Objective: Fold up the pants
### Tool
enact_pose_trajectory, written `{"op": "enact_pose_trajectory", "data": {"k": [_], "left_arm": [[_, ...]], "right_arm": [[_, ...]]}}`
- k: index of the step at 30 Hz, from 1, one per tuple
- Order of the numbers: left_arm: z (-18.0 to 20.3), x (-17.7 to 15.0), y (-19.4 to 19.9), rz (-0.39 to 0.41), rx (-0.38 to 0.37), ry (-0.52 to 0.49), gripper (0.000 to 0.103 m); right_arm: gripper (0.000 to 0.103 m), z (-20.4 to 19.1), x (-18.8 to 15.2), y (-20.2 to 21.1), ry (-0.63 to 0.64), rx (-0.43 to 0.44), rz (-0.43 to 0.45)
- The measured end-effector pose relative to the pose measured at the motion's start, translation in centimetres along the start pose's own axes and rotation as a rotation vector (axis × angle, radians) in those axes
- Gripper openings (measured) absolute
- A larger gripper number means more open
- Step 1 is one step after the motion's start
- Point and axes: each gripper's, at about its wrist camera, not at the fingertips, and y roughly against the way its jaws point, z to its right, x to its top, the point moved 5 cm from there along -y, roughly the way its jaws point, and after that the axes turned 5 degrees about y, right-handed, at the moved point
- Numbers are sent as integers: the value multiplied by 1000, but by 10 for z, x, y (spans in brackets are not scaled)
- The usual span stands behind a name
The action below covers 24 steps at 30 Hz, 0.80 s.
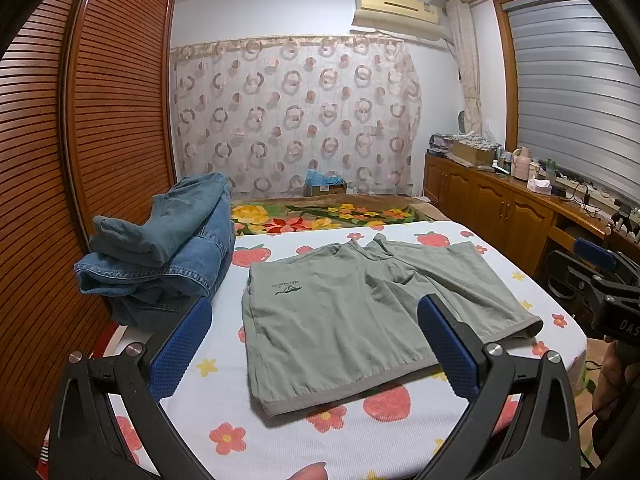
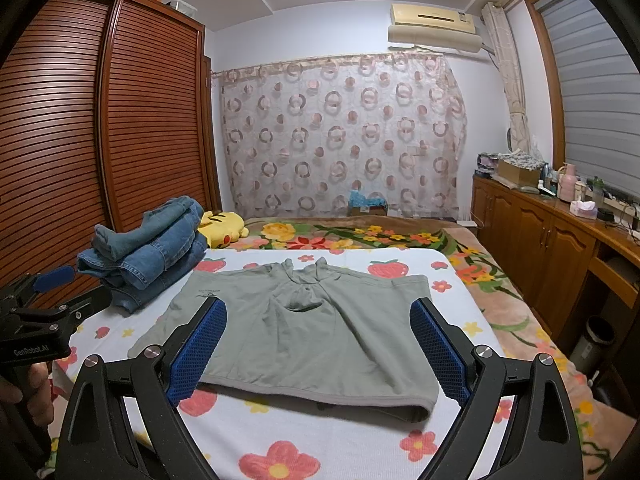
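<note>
Both the left gripper (image 1: 314, 344) and right gripper (image 2: 318, 346) hover released above the green shorts (image 2: 304, 332); an uneven grasp risks a skewed fold.

One pair of green shorts (image 2: 304, 328) is laid flat on one strawberry-print sheet (image 2: 360, 436). One stack of folded denim garments (image 2: 148, 248) is placed at the far left; the number of items in it cannot be determined. One yellow plush toy (image 2: 222, 226) is visible. Two grippers are counted: the left gripper (image 1: 316, 336) and the right gripper (image 2: 318, 340), each fitted with two blue-padded fingers. One air conditioner (image 2: 434, 26) is mounted on the wall.
</note>
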Motion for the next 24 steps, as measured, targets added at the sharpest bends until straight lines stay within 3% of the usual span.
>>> {"op": "enact_pose_trajectory", "data": {"k": [12,24], "left_arm": [[-3,-2,-9,-27,-13,-13,103],[-34,-37,-46,-155,-17,5,103]], "right_arm": [[94,4,-6,-5,-7,9,-26],[94,21,-19,-23,-19,-24,-121]]}}
